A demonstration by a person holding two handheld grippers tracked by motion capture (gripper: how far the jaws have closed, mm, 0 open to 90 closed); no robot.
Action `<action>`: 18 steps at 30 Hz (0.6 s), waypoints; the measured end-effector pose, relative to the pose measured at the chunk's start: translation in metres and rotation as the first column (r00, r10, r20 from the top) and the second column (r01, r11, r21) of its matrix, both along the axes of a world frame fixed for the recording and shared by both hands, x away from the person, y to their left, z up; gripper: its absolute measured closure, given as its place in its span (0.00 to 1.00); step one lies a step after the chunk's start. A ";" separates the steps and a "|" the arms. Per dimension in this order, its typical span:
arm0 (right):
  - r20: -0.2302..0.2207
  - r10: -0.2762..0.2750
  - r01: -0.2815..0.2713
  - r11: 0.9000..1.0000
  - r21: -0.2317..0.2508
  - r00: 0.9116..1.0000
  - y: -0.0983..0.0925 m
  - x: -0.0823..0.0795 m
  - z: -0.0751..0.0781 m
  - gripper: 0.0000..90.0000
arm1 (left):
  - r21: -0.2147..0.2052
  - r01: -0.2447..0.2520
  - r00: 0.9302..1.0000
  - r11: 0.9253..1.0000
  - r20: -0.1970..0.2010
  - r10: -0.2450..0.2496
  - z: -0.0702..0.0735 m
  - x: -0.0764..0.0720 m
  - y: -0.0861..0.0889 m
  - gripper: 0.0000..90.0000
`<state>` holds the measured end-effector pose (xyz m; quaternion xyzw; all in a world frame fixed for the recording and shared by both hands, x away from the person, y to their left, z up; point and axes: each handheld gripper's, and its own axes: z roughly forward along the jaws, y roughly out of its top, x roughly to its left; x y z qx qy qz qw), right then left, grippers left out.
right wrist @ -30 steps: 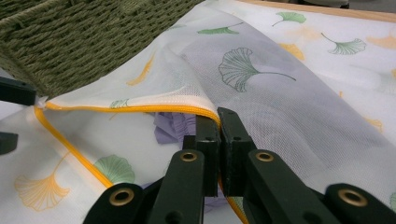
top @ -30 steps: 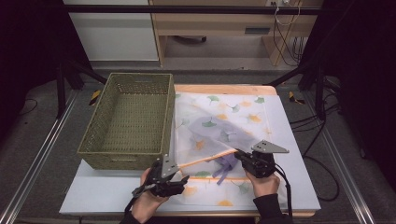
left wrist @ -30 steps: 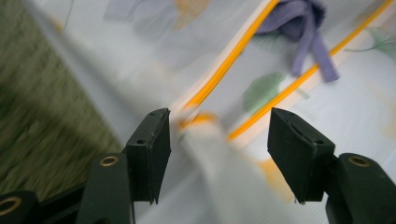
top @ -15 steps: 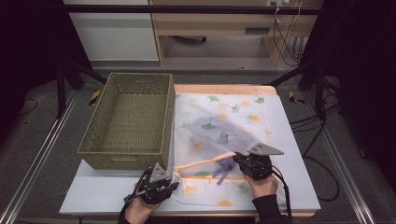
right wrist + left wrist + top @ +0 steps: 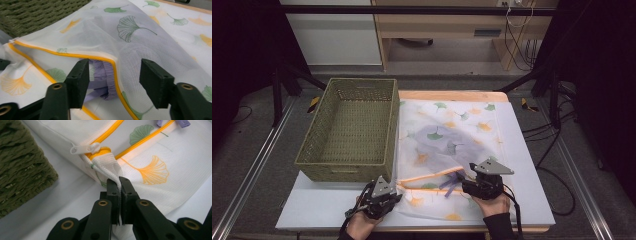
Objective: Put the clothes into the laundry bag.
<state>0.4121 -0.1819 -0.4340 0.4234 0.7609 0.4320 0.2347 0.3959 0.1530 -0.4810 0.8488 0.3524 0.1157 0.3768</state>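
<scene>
**Mesh bag pinched at its corner as second tool lets go of the zip edge**

Mesh laundry bag [image 5: 452, 150], white and printed with green and orange ginkgo leaves, lies flat on the pale desk [image 5: 312, 212], its left edge just beside a green woven basket [image 5: 349, 130]. The bag's mouth, edged with an orange zipper [image 5: 145, 141], gapes open at the near end, and a lilac garment [image 5: 102, 80] shows through the mesh and at the opening.

At the lower left of the high view, the left tool [image 5: 388, 196] is at the bag's near left corner. The left gripper view shows its two black jaws pressed together on the white fabric tab [image 5: 110, 168] at the end of the zipper, the cloth pinched tight between them. The white zipper pull [image 5: 86, 147] lies just past that tab, near the corner of the basket.

To the right, the right tool [image 5: 464, 186], held in the person's right hand [image 5: 492, 205], is over the open mouth of the bag. In the right gripper view its jaws stand spread, having just been opening; the raised upper zipper edge of the bag arches between them, clear of the right-hand pad, with the lilac garment in the opening beneath it.
</scene>
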 end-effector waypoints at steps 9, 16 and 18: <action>-0.052 0.038 -0.037 0.999 0.028 0.998 0.001 -0.025 0.004 0.48 | -0.001 -0.002 1.000 1.000 0.005 0.002 0.000 -0.001 -0.001 0.95; -0.137 0.035 -0.040 0.999 -0.034 0.990 0.018 -0.005 -0.026 0.69 | -0.003 -0.002 1.000 1.000 0.001 0.002 0.000 -0.001 -0.001 0.95; -0.167 0.020 -0.028 0.999 -0.046 0.986 0.022 0.002 -0.033 0.75 | -0.002 -0.004 1.000 1.000 0.002 0.004 0.000 -0.001 -0.001 0.95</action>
